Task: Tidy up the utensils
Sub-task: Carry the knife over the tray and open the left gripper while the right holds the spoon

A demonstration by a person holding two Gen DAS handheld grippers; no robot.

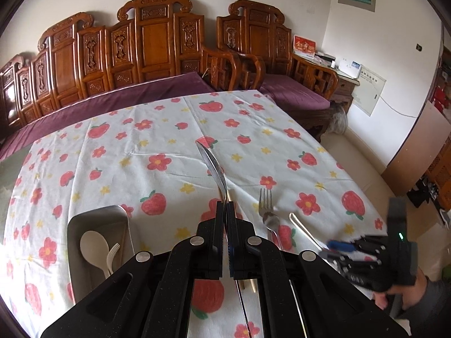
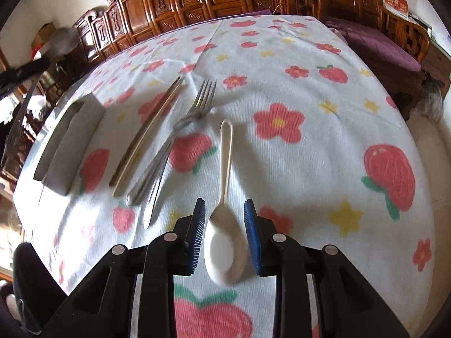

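white spoon (image 2: 224, 219) | laid on tablecloth (image 2: 310, 146), bowl between spread fingers of r gripper (image 2: 224, 225), handle pointing straight away | l gripper (image 1: 225, 225) clenched on metal spoon (image 1: 213, 166), raised near tray (image 1: 95, 219)

A table covered by a white tablecloth (image 1: 157, 129) printed with red flowers, strawberries and small yellow stars. Near its left side sits a grey rectangular tray (image 1: 98, 219). To the right of the tray, a pair of chopsticks (image 2: 146, 138) lies on the cloth, then a metal fork (image 2: 194, 109) with other metal cutlery bunched beside its handle, too blurred to name. Further right a white plastic spoon (image 2: 225, 208) lies alone, bowl nearest the viewer, handle pointing away.
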